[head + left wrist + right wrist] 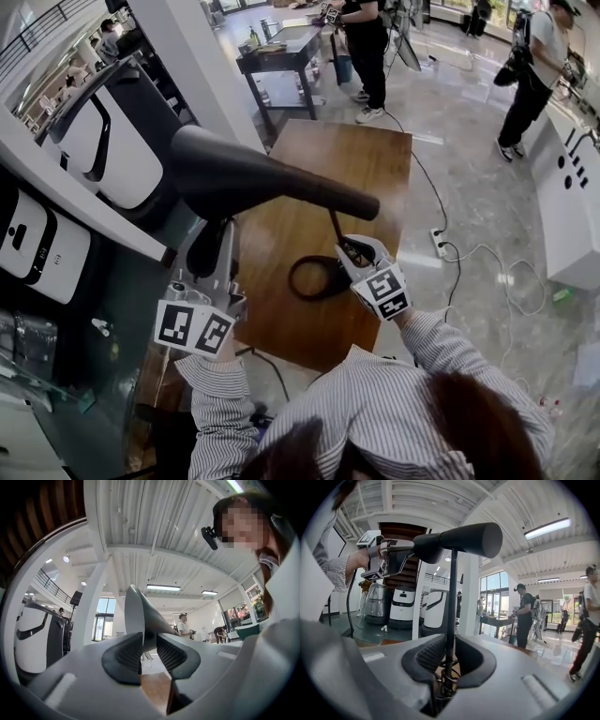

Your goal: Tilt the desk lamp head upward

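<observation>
Found a brown wooden worktop on a pale, glossy floor, with white and black machines just beside its left edge. Saw the long black lamp head stretched above the worktop's left half, from past the left edge to about the middle, roughly level in the right gripper view. Noted the lamp's black ring-shaped base flat on the wood near the front edge. Traced the thin black stem rising upright from that base to the head. Caught the left claw clamped on the end of the head nearest the left edge, dark pads pressed against either side of it. Caught the right claw closed on the stem low down, just above the base, the rod pinched between its pads. Spotted striped sleeves behind both claws, a white power strip on the floor off the right edge, and two people standing well beyond the far edge.
</observation>
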Tool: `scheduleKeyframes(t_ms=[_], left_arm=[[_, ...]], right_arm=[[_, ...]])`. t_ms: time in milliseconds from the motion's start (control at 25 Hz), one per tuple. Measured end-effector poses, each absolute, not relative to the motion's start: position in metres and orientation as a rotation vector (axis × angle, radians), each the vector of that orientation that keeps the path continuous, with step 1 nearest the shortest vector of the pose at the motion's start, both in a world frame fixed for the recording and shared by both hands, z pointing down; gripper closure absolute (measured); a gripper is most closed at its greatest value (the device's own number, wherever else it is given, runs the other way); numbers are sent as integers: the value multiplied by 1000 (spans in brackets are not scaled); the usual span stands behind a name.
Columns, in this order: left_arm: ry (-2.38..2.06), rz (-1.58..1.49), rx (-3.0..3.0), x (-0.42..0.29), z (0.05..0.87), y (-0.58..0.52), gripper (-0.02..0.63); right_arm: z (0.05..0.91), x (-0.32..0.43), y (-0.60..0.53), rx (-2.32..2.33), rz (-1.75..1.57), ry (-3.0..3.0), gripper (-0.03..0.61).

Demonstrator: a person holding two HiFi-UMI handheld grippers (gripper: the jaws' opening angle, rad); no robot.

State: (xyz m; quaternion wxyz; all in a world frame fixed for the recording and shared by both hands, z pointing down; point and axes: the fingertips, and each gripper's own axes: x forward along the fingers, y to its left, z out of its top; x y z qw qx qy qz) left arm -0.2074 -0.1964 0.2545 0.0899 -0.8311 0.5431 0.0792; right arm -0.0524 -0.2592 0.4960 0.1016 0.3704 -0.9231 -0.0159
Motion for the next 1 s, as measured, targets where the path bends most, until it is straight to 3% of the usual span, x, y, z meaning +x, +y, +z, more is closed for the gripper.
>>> scheduleKeyframes(t_ms=[80, 320, 520, 720, 800, 1000], left_arm=[[1644, 271, -2482, -213, 259, -195, 498], [1699, 325, -2521, -219, 284, -186, 497], [1660, 325, -2707, -184, 341, -181, 499], [1617, 291, -2876, -134, 398, -170, 547], [1595, 283, -2948, -117, 416, -165, 562], [1545, 180, -3011, -84, 439, -155, 574]], right_arm=[[492, -50, -256, 1091, -56, -2735, 518], [473, -34, -235, 1140, -66, -2780, 518], [448, -25, -207, 1101, -66, -2838, 520], [435, -23, -183, 1021, -168, -2849, 539], [430, -18, -176, 1051, -161, -2871, 577], [433, -5, -162, 1088, -84, -2880, 578]])
